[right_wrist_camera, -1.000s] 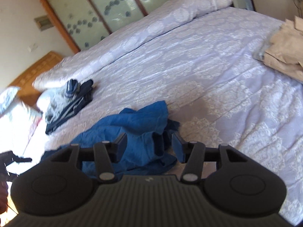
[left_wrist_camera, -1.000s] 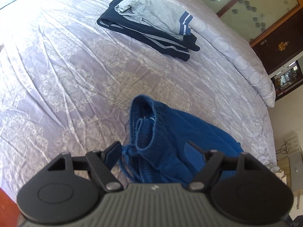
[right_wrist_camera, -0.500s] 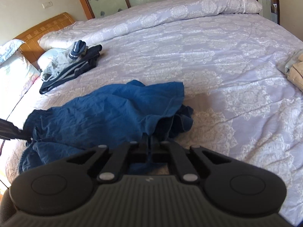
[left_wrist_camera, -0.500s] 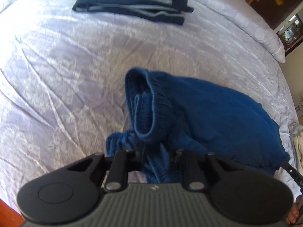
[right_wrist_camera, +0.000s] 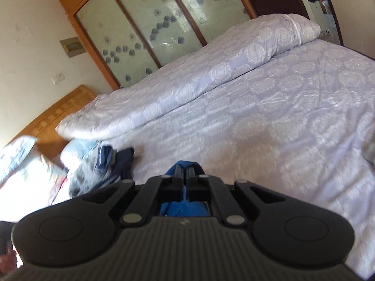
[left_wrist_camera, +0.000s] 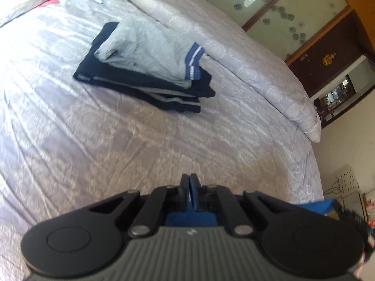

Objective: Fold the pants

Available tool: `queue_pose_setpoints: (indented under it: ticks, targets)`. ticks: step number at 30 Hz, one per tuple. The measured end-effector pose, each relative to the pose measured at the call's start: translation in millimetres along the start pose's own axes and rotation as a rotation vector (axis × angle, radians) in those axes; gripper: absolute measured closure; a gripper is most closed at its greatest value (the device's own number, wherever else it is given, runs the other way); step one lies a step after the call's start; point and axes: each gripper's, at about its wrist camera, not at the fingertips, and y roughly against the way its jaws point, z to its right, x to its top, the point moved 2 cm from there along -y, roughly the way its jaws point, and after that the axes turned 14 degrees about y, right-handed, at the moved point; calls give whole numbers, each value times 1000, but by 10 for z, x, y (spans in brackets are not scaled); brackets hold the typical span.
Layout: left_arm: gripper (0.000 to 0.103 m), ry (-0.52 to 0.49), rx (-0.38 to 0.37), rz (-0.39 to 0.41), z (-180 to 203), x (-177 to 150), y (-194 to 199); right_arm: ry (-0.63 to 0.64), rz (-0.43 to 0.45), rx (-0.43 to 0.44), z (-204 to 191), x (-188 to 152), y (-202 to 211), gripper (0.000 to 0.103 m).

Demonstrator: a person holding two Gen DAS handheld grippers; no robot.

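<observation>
Left tool (left_wrist_camera: 189, 179) and right tool (right_wrist_camera: 185, 169) each pinched tight on blue pants (left_wrist_camera: 191, 217), lifted above the bed (left_wrist_camera: 117, 128); fabric soft, light, will sag; likely best gripped at waistband and hem corners.

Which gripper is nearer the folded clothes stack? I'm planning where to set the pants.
Left. The left gripper faces the folded clothes stack across bare bedspread; from the right gripper it lies far left.
</observation>
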Motion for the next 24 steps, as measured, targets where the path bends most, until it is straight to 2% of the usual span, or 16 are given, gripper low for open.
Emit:
queue_pose_setpoints:
  ticks: [1, 2, 3, 5, 8, 11, 12, 16, 18, 19, 20, 21, 22, 24]
  targets:
    - [100, -22, 0, -3, 44, -29, -18, -21, -5, -2, 33, 88, -160, 99]
    - [93, -44, 8, -10, 68, -80, -39, -34, -13, -3, 53, 160, -323, 99]
    - [79, -67, 25, -23, 82, -160, -75, -39, -22, -7, 66, 211, -482, 99]
    - [73, -100, 39, -45, 82, -376, -109, -28, -48, -25, 50, 275, -794, 99]
    - [64, -120, 40, -127, 33, -705, -203, 5, -80, -54, 5, 277, -1151, 99]
    - [59, -86, 50, -171, -101, -925, -239, -4, -104, -57, 0, 224, -1317, 99]
    - [54, -57, 43, -191, -156, -966, -252, -7, -105, -54, -11, 219, -1331, 99]
    - [46, 41, -15, -281, -271, -1098, -398, -1, -104, -43, -9, 235, -1292, 99]
    - [42, 67, 8, -292, -286, -1130, -513, -5, -104, -42, 8, 248, -1254, 99]
    - [45, 70, 10, -297, -291, -1137, -583, -7, -103, -42, 18, 251, -1230, 99]
    - [65, 68, 20, -306, -287, -1151, -657, -8, -102, -43, 26, 255, -1205, 99]
    - [99, 69, 58, -321, -296, -1159, -730, -9, -99, -44, 39, 261, -1177, 99]
    - [98, 80, 72, -345, -304, -1150, -785, -10, -95, -46, 51, 267, -1136, 99]
    - [98, 96, 31, -331, -271, -1024, -749, -9, -90, -48, 74, 296, -1089, 99]
